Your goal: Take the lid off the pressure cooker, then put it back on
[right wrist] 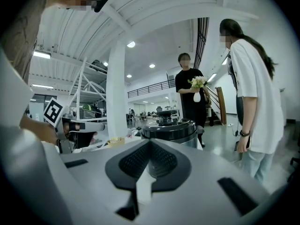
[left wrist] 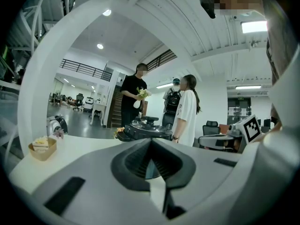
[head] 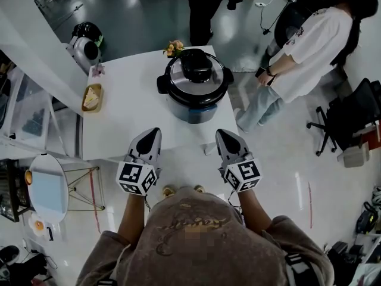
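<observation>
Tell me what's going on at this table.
A person holds a gripper in each hand. The left gripper and right gripper are both shut and empty, at the white table's near edge, short of the pressure cooker. Its lid is on, untouched. A bystander in white and another in black stand beyond the table.

Black-lidded silver pressure cooker (head: 194,85) on a white table (head: 128,115); grey hand-held grippers carry black-and-white marker cubes
</observation>
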The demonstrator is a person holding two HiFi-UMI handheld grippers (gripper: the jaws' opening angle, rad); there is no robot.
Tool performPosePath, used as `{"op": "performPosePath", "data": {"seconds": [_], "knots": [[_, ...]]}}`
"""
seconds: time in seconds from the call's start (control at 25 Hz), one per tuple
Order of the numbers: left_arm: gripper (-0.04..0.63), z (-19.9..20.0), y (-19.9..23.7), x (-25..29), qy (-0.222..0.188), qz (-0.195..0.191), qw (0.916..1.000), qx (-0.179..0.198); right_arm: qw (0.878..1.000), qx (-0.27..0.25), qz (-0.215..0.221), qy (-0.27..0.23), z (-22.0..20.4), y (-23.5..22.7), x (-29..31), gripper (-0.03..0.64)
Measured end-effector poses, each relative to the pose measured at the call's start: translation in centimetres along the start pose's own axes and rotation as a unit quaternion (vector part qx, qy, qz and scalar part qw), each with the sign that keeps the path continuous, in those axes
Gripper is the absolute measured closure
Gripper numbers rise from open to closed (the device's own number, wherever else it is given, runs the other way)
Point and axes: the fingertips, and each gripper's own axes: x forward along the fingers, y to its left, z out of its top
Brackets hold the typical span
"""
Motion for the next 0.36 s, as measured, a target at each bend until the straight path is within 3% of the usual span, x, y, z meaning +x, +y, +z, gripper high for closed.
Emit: {"op": "performPosePath", "data": {"seconds": [0.36], "knots": [[0.591,-0.23,0.20,-0.27,0.005,0.003,1.0000,-0.007,1.000,0.001,0.003,0.002,0.07,0.42,0.11,0.620]]}}
